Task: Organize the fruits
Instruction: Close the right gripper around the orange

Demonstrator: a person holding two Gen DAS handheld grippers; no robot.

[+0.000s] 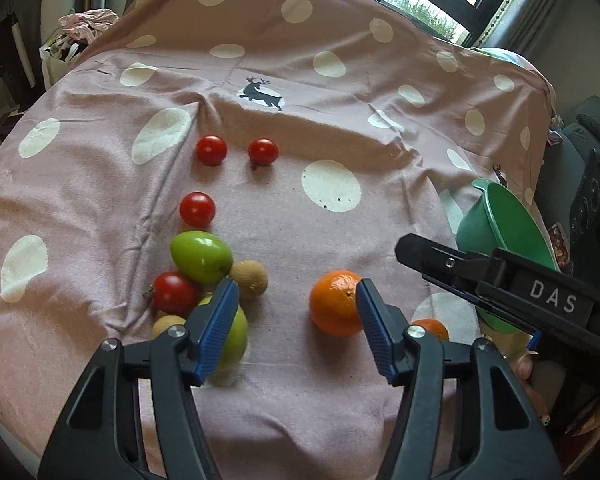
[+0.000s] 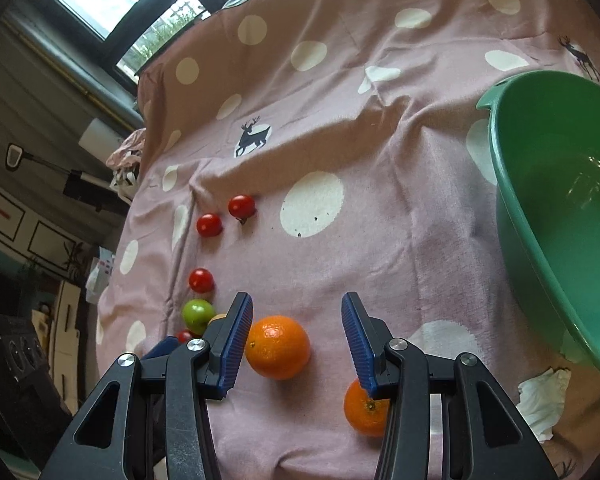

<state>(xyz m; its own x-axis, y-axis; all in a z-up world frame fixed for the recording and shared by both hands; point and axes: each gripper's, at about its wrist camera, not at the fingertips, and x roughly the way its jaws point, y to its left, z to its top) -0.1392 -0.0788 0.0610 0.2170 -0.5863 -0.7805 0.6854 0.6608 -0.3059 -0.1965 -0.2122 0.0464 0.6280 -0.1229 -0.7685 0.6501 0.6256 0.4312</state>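
My left hand-held gripper (image 1: 294, 296) hangs over the pink spotted cloth (image 1: 340, 120) with its jaws partly apart and nothing clamped between them. Its right pad (image 1: 374, 320) sits just at the edge of the large orange (image 1: 332, 302); whether it touches I cannot tell. Its left pad (image 1: 218, 320) overlaps a green apple (image 1: 236, 336) in the fruit cluster. My right hand-held gripper (image 2: 296, 336) is also partly apart and empty, the large orange (image 2: 278, 346) lying on the cloth between its fingers. A smaller orange (image 2: 364, 412) lies beneath its right finger. The green bowl (image 2: 512, 208) stands to the right.
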